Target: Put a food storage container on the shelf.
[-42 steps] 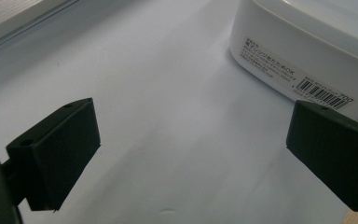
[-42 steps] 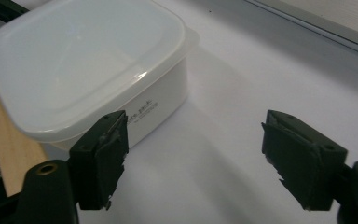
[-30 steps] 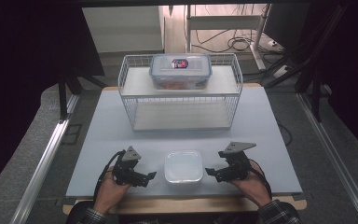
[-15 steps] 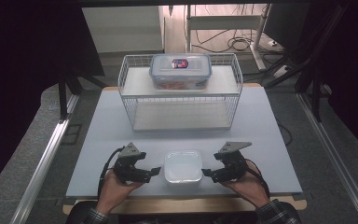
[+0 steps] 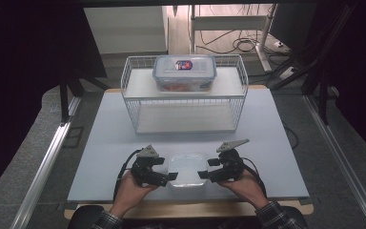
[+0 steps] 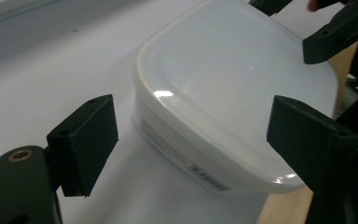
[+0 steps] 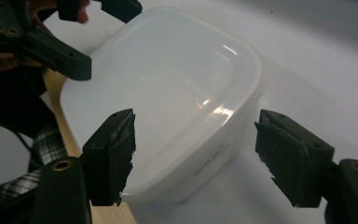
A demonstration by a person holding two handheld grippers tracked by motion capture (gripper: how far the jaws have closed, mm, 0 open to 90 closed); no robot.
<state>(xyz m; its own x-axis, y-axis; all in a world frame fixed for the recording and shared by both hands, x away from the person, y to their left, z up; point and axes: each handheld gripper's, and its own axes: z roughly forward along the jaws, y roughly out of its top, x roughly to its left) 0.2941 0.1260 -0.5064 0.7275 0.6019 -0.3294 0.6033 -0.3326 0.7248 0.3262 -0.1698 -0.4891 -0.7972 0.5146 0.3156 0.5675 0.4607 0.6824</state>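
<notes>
Early stage: 2 grippers, left gripper [image 5: 167, 177] and right gripper [image 5: 204, 174], flanking white container [image 5: 187, 170], jaws just closing, open, nothing gripped; lift pending.

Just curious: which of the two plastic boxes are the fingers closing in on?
The plain white box at the table's near edge, between both grippers; the clear one with blue clips sits atop the wire rack.
</notes>
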